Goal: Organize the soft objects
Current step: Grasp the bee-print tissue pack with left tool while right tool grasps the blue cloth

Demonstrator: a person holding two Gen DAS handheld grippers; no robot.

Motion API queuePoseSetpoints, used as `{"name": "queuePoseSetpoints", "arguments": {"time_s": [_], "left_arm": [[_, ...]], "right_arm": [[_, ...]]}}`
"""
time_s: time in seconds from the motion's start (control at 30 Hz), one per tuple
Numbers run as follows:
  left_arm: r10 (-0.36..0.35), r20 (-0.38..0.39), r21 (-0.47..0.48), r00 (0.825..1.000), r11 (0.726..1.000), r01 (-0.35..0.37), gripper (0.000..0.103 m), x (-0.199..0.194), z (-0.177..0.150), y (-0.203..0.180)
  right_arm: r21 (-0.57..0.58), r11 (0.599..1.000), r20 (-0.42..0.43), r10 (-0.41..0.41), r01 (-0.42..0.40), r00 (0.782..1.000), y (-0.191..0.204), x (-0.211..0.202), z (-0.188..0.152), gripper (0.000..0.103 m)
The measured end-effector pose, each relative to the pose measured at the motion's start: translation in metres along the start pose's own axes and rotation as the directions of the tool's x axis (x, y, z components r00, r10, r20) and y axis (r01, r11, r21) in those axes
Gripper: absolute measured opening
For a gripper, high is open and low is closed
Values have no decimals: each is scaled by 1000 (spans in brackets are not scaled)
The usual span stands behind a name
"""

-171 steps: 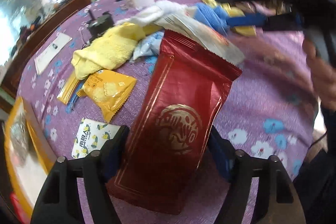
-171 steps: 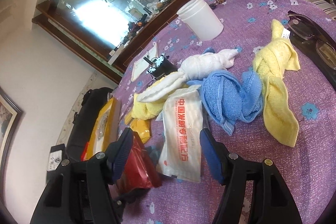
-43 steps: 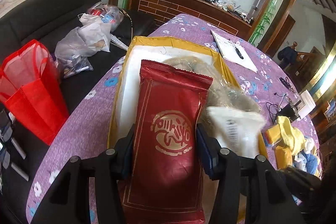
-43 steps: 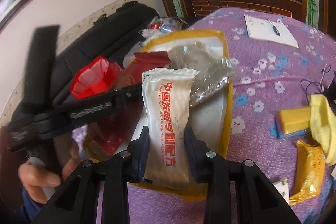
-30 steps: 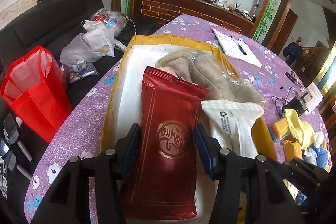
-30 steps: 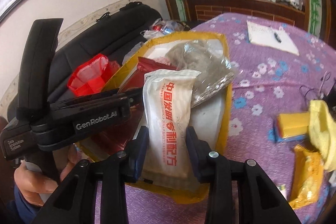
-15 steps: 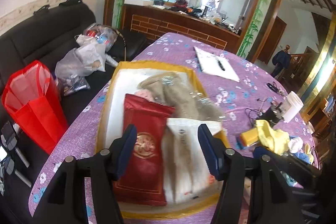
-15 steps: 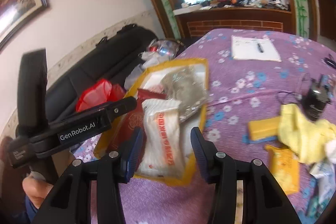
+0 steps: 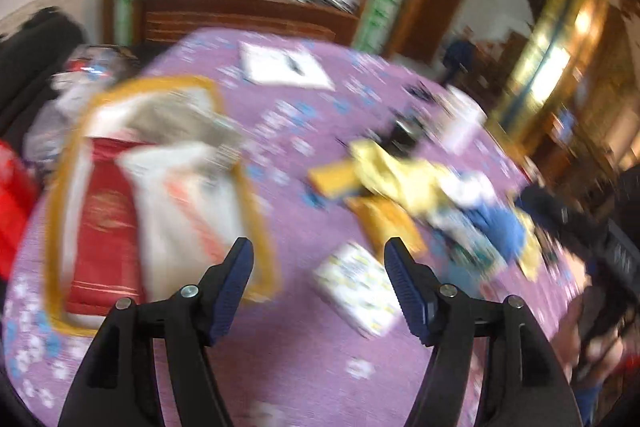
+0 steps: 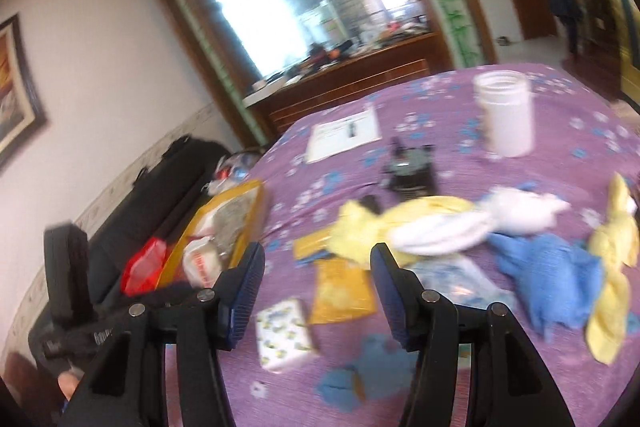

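Left wrist view, blurred: the left hand-held gripper [image 9: 318, 259] stands with its jaws apart and nothing between them; they have just been opening. Bare purple flowered tabletop [image 9: 304, 359] fills the space under and ahead of the fingers. To the left, the yellow-rimmed tray [image 9: 256, 227] lies near the tabletop's left edge, its near right rim just beside the left finger. Inside it lie the red packet [image 9: 106, 227] on the left and the white packet [image 9: 188, 211] touching it on the right, with a beige bundle [image 9: 180, 119] behind them. A small white patterned packet [image 9: 356, 291] lies just ahead of the right finger. Farther right sit an orange packet [image 9: 384, 223], a yellow cloth [image 9: 396, 175] and a blue cloth [image 9: 496, 223], crowded together. The other gripper's dark body shows at the far right edge.

Right wrist view: the right hand-held gripper [image 10: 318, 279] is likewise parted and empty, its jaws having just been opening. The tray [image 10: 252, 219] sits well to the left at the tabletop edge, beside a black sofa [image 10: 160, 195]; the red packet [image 10: 144, 267] and white packet [image 10: 200, 263] lie in it. The patterned packet [image 10: 284, 333] and orange packet [image 10: 340, 291] lie between the fingers' lines, on the tabletop [image 10: 460, 171]. A white cloth [image 10: 472, 219], blue cloth [image 10: 548, 271] and yellow cloth [image 10: 612, 267] spread to the right. A white jar [image 10: 506, 113] stands farther back, with open cloth around it.
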State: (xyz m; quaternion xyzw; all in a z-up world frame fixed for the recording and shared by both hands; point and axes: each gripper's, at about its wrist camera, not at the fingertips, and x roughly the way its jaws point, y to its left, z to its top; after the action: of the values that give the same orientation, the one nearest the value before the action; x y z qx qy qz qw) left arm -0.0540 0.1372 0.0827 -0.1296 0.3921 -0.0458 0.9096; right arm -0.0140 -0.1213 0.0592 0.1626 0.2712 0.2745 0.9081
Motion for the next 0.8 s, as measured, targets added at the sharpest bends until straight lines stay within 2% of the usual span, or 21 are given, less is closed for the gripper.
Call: {"name": "queuePoseSetpoints", "arguments": {"time_s": [0.13,0.2,0.33,0.5,0.6,0.63,0.67,0.73,0.8], "left_arm": [[-13,-109,29,994,999,16,76,25,-18,-28],[56,-119,40,991,998,-51,77,33,-27,-37],[104,-172,54,980,994,-96,80,51,-38,-46],[126,-172,9,977,992,-126,80,65,-34,-41],[143,-167,40,976,990,-138,80,80,-26,-43],[136,-169,52,976,990,-129,77,85,-25,-44],[134,-167,62,977,990,-125,65,90,-25,-44],[148,-143,103,979,986,-134,62,91,-26,-47],[111,-141,133,984,987,-92,61,87,-29,-50]], "right_arm": [[20,1000,8,-6,6,1000,-12,-12,-4,60],[19,1000,7,1,-1,1000,-13,-13,-5,60],[16,1000,8,12,-12,1000,-14,-14,-7,60],[21,1000,1,13,-13,1000,-15,-13,-11,60],[29,1000,-4,2,-1,1000,-19,-15,-14,60],[33,999,-8,-5,5,1000,-21,-16,-15,61],[36,999,-14,-12,12,1000,-23,-17,-17,62],[39,999,-28,-25,26,999,-26,-18,-22,68],[43,998,-60,-48,51,997,-30,-18,-32,70]]}}
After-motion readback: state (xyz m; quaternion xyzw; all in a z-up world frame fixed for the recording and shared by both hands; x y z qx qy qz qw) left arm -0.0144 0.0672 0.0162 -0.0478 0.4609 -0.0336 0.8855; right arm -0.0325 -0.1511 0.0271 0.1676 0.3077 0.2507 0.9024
